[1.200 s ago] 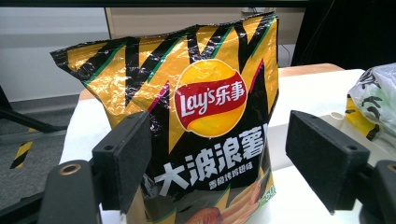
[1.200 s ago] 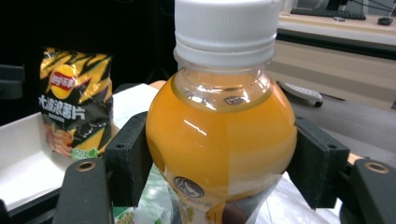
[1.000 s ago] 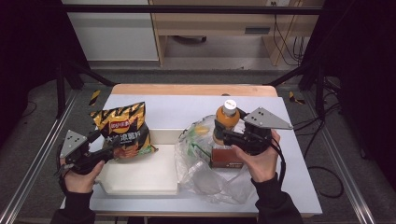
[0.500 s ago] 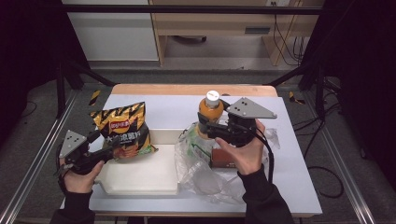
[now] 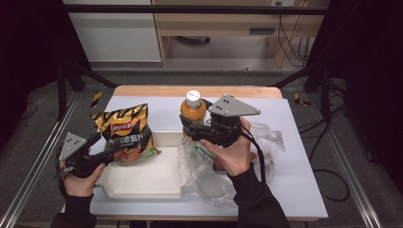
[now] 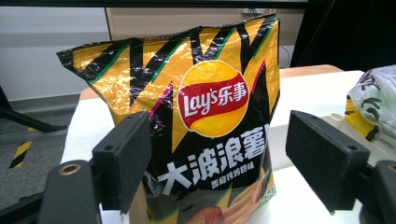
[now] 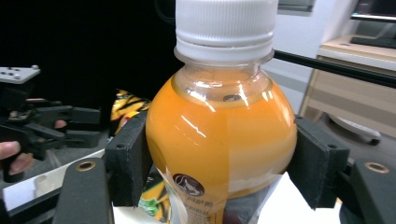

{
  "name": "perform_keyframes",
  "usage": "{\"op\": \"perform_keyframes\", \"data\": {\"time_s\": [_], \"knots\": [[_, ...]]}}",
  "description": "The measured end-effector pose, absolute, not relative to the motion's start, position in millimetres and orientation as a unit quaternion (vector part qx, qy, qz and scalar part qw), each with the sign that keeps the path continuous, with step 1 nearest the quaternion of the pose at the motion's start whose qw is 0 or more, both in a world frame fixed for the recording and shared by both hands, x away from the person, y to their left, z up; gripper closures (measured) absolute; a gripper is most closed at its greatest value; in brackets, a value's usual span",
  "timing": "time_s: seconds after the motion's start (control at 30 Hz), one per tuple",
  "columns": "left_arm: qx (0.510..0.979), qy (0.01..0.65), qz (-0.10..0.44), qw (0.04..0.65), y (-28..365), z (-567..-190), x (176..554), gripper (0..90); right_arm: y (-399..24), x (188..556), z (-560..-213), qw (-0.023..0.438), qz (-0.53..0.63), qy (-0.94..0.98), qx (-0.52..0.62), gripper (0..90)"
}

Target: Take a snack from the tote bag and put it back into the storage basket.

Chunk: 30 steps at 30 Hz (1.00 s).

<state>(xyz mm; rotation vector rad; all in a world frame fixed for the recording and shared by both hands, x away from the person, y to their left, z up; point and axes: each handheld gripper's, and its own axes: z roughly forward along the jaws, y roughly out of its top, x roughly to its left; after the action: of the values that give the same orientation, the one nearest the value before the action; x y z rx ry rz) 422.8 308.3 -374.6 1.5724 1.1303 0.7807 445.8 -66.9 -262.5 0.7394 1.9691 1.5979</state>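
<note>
Bottle transfer: the right tool [image 5: 190, 127] has carried the orange drink bottle [image 5: 194, 113] leftward and slightly up since the earlier frame, clear of the clear plastic bag [image 5: 209, 175] and toward the white tray [image 5: 142, 173].

The bottle is upright above the tray's far right corner, white cap on. It is judged moderately heavy with liquid, rigid at the shoulder, and smooth, so likely slippery; the grip sits correctly on the broad body just below the neck. The right tool's jaws stand wide, their pads [image 7: 130, 156] pressed on both sides of the bottle. The left tool [image 5: 102, 151] is at the worktop's [image 5: 294, 156] left edge, jaws spread either side of the chip bag [image 6: 205, 121], pads apparently clear of it; the chip bag is light, soft and crushable.
</note>
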Motion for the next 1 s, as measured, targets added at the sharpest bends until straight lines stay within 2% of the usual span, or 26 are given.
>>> {"op": "perform_keyframes", "data": {"time_s": [0.4, 1.0], "knots": [[0.646, 0.47, 0.324, 0.506, 311.6, -373.7, 422.3, 21.9, -24.6, 453.6, -269.8, 0.209, 0.594, 0.736, 0.249, 31.1], [0.641, 0.472, 0.327, 0.51, 316.5, -371.0, 420.6, 21.9, 11.1, 468.8, -318.2, 0.165, 0.559, 0.779, 0.233, 31.1]]}}
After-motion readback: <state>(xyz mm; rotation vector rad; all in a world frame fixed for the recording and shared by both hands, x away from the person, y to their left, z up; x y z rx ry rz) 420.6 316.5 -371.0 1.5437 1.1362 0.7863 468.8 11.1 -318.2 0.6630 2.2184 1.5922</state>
